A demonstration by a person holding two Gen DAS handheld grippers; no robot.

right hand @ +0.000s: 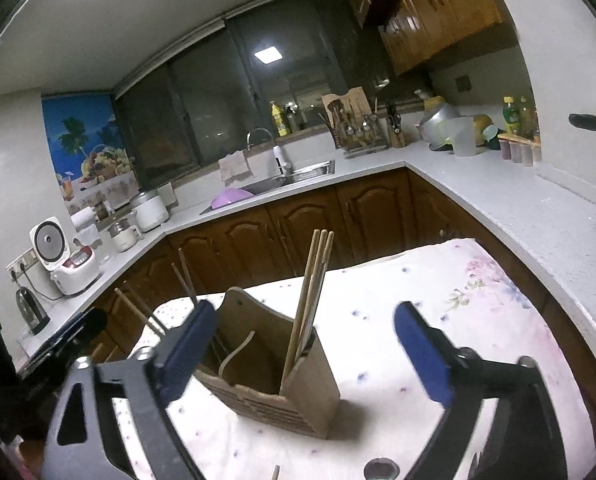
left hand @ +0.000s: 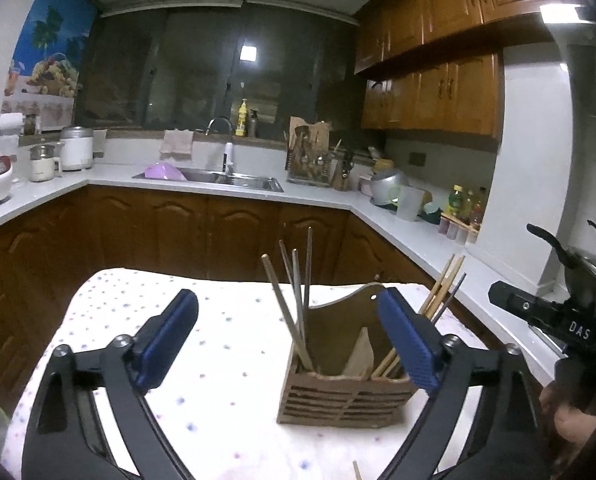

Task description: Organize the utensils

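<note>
A brown slotted utensil holder (left hand: pixel 346 384) stands on a table under a dotted cloth (left hand: pixel 202 360). Dark chopsticks (left hand: pixel 298 280) lean in its left compartment and light wooden chopsticks (left hand: pixel 446 284) in its right one. My left gripper (left hand: pixel 286 312) is open, its blue pads wide apart, the right pad in front of the holder's right side; nothing is held. In the right wrist view my right gripper (right hand: pixel 304 312) is open too, straddling the holder (right hand: pixel 298 392) and its wooden chopsticks (right hand: pixel 314 292) without touching them. A loose stick tip (left hand: pixel 356 470) shows at the bottom edge.
A white L-shaped counter (left hand: pixel 418 232) wraps around the table, close on its right. It carries a sink (left hand: pixel 226 178), a rice cooker (right hand: pixel 74 264), a kettle (right hand: pixel 30 308), a dish rack (left hand: pixel 310 160) and bottles (left hand: pixel 458 200). Brown cabinets stand behind the table's far edge.
</note>
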